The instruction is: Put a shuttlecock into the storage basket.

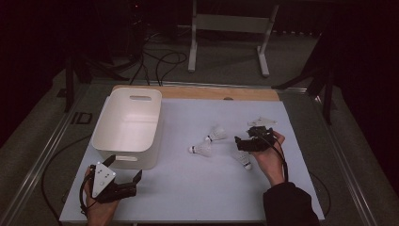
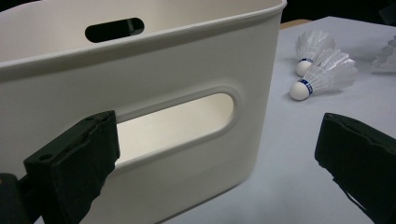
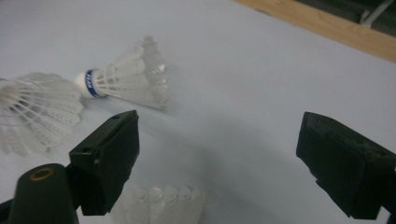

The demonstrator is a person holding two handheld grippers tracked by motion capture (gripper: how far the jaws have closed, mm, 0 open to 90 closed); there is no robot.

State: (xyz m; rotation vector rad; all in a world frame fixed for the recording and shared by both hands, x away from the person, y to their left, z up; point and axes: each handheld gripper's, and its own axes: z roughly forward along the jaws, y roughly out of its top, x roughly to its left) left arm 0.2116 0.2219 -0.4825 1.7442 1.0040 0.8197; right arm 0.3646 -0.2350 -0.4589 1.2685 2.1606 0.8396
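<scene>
Left gripper (image 1: pixel 123 173): rests at the near-left corner of the tabletop (image 1: pixel 188 197), just in front of the white bin (image 1: pixel 109 136); its fingers (image 2: pixel 77 163) are spread apart and hold nothing. In the left gripper view they frame the bin's near wall and its handle slot.
Bin: stands along the left edge of the tabletop, with nothing visible inside it. Risk: a forward nudge from the left gripper would likely push the light bin back or turn it, and a later drop could miss.
Two shuttlecocks: one (image 1: pixel 201 149) and another (image 1: pixel 217 134) lie side by side near the middle of the tabletop, close together, cork ends toward the bin.
Third shuttlecock (image 1: pixel 244 160): lies on the right half of the tabletop, just below the right gripper (image 1: pixel 243 142); its feather skirt (image 3: pixel 161 205) shows between the fingers in the right gripper view.
Right gripper: hovers low over that shuttlecock, fingers (image 3: pixel 109 161) released and wide, gripping nothing.
Hazard at the grasp: closing on the skirt may crush or bend the feathers; closing off-centre may flick the shuttlecock away toward the near edge.
Hazard from the neighbours: a sweep leftward could knock the middle pair and scatter them.
</scene>
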